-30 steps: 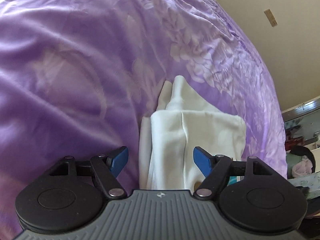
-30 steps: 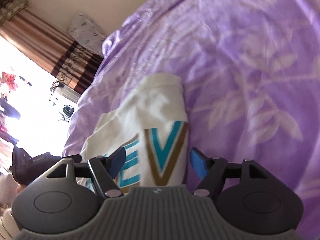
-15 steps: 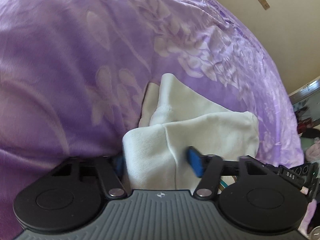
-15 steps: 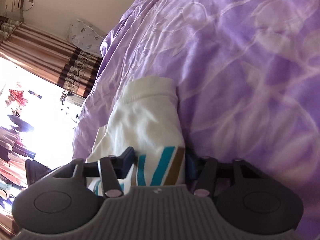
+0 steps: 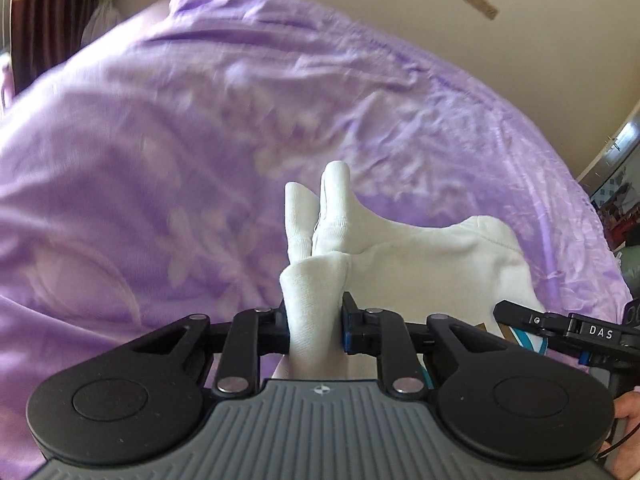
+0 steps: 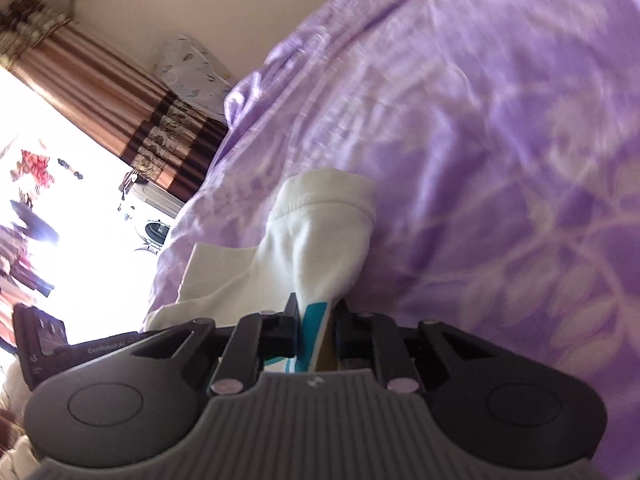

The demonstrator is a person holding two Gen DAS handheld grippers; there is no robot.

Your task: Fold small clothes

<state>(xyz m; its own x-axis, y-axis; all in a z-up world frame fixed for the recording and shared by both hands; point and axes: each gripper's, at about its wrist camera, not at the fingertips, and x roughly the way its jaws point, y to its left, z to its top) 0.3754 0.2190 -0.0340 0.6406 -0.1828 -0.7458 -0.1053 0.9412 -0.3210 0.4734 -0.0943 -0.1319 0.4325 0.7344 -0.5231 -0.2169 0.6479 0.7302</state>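
A small white garment [image 5: 420,256] with teal and gold lettering lies on a purple floral bedspread [image 5: 160,168]. My left gripper [image 5: 315,320] is closing and its blue pads pinch a bunched white edge of the garment, lifted off the bed. In the right wrist view the same white garment [image 6: 320,248] rises from the bedspread [image 6: 500,160]. My right gripper [image 6: 316,328] is closing too, its pads pressing the edge that carries the teal print. The right gripper's finger, marked DAS, shows at the right edge of the left wrist view.
A beige wall [image 5: 440,20] stands behind the bed. Striped brown curtains [image 6: 104,92] and a bright window [image 6: 60,208] lie to the left in the right wrist view, with a pale patterned pillow [image 6: 192,72] at the bed's far end. Cluttered shelves [image 5: 620,200] sit at far right.
Both grippers went from wide open over the flat garment to closed on its near edges. Both have risen and tilted up, pulling the cloth off the bedspread.
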